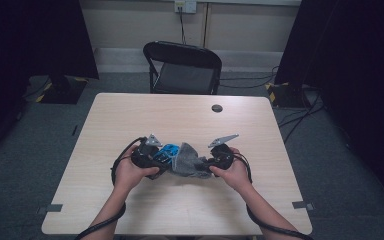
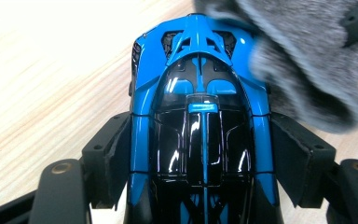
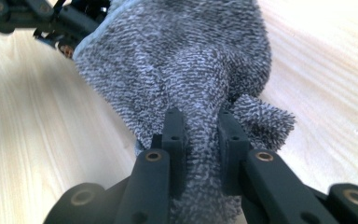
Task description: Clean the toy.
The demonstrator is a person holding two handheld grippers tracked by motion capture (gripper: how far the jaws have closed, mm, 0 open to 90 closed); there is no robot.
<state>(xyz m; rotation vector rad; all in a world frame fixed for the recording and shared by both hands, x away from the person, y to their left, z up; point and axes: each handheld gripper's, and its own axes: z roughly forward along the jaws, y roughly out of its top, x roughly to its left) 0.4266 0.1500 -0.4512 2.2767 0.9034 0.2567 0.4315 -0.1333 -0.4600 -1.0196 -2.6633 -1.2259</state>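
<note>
Left gripper (image 1: 156, 161) holds blue toy car (image 1: 168, 151); right gripper (image 1: 209, 164) presses grey cloth (image 1: 189, 160) against it.

I see open tabletop (image 1: 180, 115) beyond my claws, only a small dark disc (image 1: 217, 108) near the far edge.

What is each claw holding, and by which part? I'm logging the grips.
The left claw clamps the blue toy car by its two sides. The right claw pinches a bunched fold of the grey cloth.
</note>
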